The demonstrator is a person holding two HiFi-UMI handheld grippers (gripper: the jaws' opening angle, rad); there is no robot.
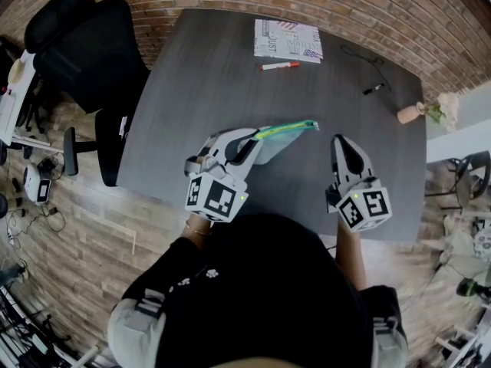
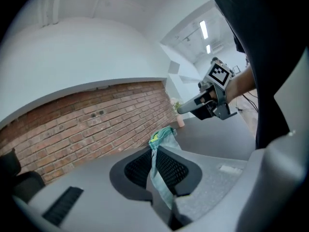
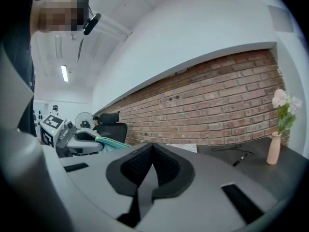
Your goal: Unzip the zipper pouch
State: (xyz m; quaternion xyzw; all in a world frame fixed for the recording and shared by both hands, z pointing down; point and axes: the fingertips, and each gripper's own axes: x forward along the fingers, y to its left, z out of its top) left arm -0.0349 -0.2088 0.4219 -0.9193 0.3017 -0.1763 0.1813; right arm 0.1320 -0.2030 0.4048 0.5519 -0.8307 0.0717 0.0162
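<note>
A teal zipper pouch (image 1: 285, 132) with a green zip edge hangs in the air above the dark table (image 1: 199, 90). My left gripper (image 1: 249, 142) is shut on the pouch's near end. In the left gripper view the pouch (image 2: 163, 138) sticks up from between the pads of the left gripper (image 2: 154, 151). My right gripper (image 1: 342, 141) is shut with nothing in it and sits a short way right of the pouch's far tip, apart from it. It also shows in the left gripper view as the right gripper (image 2: 186, 108). The right gripper view shows the closed right gripper (image 3: 151, 148) and, at left, the pouch (image 3: 112, 143).
At the table's far side lie a printed booklet (image 1: 288, 39) and a red marker (image 1: 280, 66). A black pen and cable (image 1: 374, 89) and a small vase with flowers (image 1: 410, 113) are at the far right. A black office chair (image 1: 84, 44) stands left of the table.
</note>
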